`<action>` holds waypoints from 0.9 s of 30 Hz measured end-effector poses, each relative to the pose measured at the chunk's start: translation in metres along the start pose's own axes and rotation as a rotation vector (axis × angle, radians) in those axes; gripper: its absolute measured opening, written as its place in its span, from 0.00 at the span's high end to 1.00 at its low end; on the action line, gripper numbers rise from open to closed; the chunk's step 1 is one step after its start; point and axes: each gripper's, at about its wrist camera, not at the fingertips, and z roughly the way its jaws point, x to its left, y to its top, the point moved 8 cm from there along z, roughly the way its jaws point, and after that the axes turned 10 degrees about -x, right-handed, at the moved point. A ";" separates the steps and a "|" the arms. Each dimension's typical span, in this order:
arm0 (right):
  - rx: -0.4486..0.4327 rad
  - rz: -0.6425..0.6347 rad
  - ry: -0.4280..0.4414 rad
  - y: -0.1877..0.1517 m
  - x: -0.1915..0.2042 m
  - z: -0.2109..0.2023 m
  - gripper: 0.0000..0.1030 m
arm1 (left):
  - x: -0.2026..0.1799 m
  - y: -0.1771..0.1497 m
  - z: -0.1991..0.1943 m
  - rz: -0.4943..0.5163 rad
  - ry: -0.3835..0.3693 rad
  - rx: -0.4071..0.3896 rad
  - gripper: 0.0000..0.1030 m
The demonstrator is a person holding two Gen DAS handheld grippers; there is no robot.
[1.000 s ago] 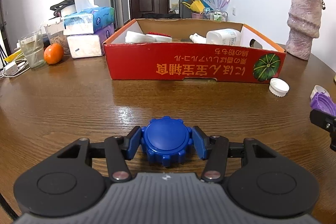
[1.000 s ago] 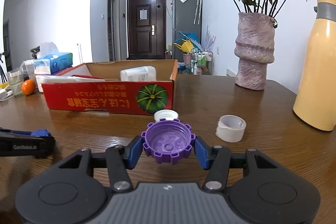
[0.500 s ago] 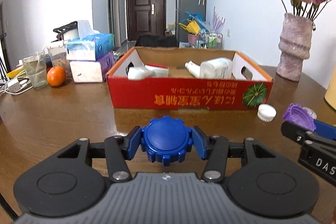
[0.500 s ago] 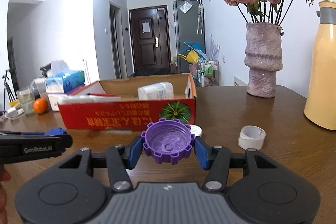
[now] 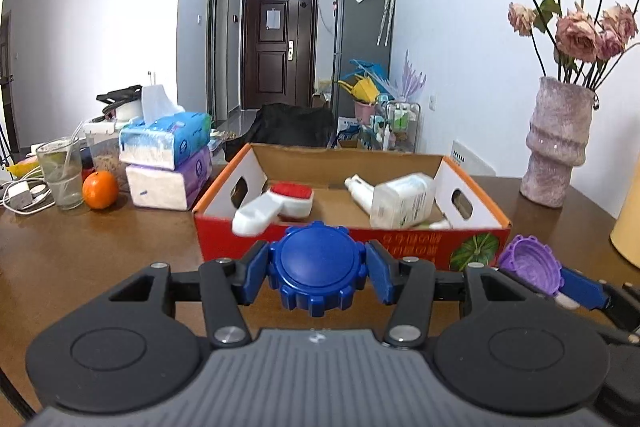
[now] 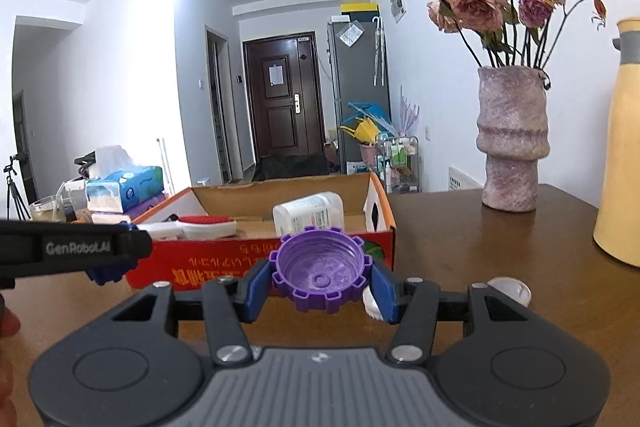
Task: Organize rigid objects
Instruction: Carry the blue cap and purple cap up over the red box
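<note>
Only right view, white caps (image 6: pixel 508 290) on table (image 6: pixel 520 247)

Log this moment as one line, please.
left gripper: shut on blue cap | right gripper: shut on purple cap | both near red box

Vase (image 6: pixel 512 143), orange (image 5: pixel 100 189), tissue packs (image 5: pixel 168 159)
</note>
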 end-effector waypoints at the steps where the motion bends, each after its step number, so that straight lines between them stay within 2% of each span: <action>1: -0.002 0.003 0.002 0.002 0.001 0.004 0.49 | 0.000 0.002 0.002 -0.003 0.001 -0.005 0.48; 11: -0.025 0.015 0.006 0.011 0.007 0.041 0.49 | 0.004 0.023 0.034 -0.031 0.008 -0.035 0.48; 27: -0.044 0.000 0.023 0.024 0.011 0.092 0.49 | 0.005 0.029 0.082 -0.014 0.024 -0.031 0.48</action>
